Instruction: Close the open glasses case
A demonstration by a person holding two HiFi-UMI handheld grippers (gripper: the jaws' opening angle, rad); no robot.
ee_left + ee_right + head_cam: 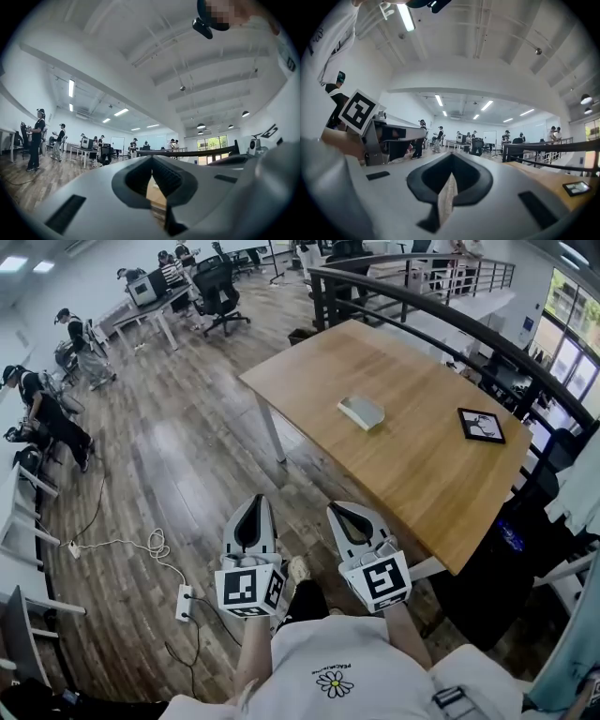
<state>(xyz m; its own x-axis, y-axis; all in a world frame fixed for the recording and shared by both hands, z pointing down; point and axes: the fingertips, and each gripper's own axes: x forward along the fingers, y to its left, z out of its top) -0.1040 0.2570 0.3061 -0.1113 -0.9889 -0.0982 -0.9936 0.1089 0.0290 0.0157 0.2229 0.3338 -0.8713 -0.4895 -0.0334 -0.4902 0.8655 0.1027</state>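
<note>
Hovering short of the desk, left gripper and right gripper hold empty jaws pressed together, well apart from the glasses case.

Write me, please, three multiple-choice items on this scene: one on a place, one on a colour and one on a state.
1. Where does the glasses case lie?
A. on the floor
B. on the wooden table
C. between a gripper's jaws

2. What colour is the rim of the flat square item near the table's right edge in the head view?
A. white
B. red
C. black

3. How do the jaws of the left gripper and the right gripper stand?
A. together, holding nothing
B. wide apart
C. clamped on the case

Answers:
1 B: the head view shows the case lying mid-table.
2 C: a black border surrounds a paler middle.
3 A: in each gripper view the tips meet with nothing held between them.
</note>
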